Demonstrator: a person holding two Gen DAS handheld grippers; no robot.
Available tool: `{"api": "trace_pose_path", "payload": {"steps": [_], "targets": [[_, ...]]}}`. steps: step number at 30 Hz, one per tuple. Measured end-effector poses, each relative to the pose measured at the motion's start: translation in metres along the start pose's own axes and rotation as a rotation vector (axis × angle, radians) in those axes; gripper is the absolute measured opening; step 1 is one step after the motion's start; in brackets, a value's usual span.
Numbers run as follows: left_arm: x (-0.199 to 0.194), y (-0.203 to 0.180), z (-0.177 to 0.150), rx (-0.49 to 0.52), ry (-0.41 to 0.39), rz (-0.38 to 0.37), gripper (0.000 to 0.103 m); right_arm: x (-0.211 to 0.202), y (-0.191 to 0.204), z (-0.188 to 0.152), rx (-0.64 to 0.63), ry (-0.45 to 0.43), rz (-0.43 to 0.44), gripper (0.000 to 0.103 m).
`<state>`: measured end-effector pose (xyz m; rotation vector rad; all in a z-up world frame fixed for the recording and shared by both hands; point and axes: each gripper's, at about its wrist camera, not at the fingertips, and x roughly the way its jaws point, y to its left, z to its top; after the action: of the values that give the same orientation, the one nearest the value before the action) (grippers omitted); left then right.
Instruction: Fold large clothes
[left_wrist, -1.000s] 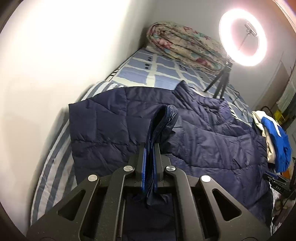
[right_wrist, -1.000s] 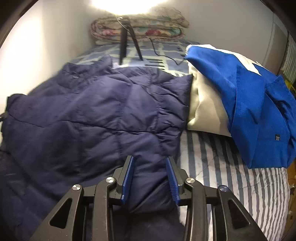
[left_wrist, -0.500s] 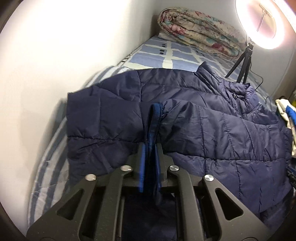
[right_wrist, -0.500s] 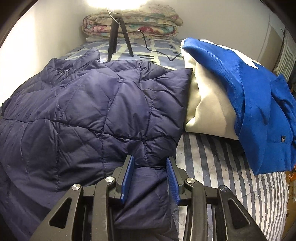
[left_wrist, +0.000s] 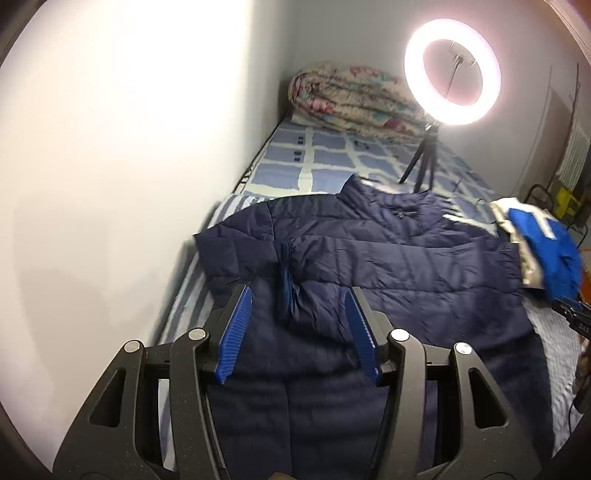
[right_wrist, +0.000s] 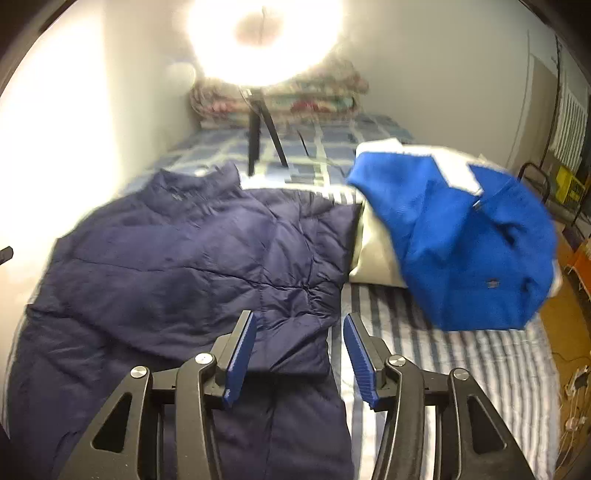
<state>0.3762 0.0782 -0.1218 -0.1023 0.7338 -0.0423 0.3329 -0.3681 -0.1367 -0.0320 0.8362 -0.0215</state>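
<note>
Jacket (left_wrist: 388, 266) released — both grippers apparently clear.

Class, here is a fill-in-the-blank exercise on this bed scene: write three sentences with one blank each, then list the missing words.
1. The jacket lying on the bed is navy ____.
2. The ring light stands on a small ____ on the bed.
3. The garment to the right of the jacket is blue and ____.

Missing words: blue; tripod; white

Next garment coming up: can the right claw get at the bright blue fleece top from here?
Probably yes. The right claw, jaws opening and empty, has only bare striped bedsheet between it and the bright blue fleece top.
</note>
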Motion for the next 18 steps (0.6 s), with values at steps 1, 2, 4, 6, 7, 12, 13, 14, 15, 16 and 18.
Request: {"api": "trace_pose_path", "payload": {"steps": [1,2,4,6,7,12,13,14,15,16,18], "targets": [[-0.02,0.004,-0.003,-0.005,-0.005,-0.013,0.057,-0.015,0.0,-0.001,0.002,-0.013,0.008,0.053],[-0.034,0.005,-0.004,-0.007,-0.006,-0.02,0.058,-0.029,0.0,-0.003,0.009,-0.026,0.018,0.054],[-0.065,0.011,-0.009,-0.009,-0.013,-0.039,0.06,-0.059,-0.002,-0.005,0.018,-0.049,0.038,0.055],[-0.099,0.018,-0.017,-0.006,-0.025,-0.054,0.065,-0.09,-0.004,-0.011,0.023,-0.08,0.047,0.055],[-0.115,0.021,-0.022,-0.004,-0.031,-0.058,0.068,-0.105,-0.005,-0.016,0.024,-0.097,0.057,0.056],[-0.175,0.035,-0.055,0.002,-0.025,-0.083,0.071,-0.17,-0.012,-0.05,0.023,-0.137,0.095,0.06],[-0.184,0.039,-0.064,-0.001,-0.017,-0.086,0.071,-0.18,-0.013,-0.059,0.021,-0.136,0.098,0.06],[-0.192,0.042,-0.072,-0.004,-0.01,-0.091,0.071,-0.186,-0.015,-0.065,0.021,-0.134,0.1,0.06],[-0.199,0.045,-0.082,-0.005,0.001,-0.099,0.071,-0.197,-0.018,-0.078,0.02,-0.131,0.105,0.06],[-0.204,0.048,-0.091,-0.004,0.01,-0.102,0.071,-0.204,-0.02,-0.086,0.019,-0.129,0.108,0.06],[-0.212,0.054,-0.113,-0.001,0.032,-0.1,0.071,-0.219,-0.025,-0.108,0.021,-0.123,0.113,0.062]]}}
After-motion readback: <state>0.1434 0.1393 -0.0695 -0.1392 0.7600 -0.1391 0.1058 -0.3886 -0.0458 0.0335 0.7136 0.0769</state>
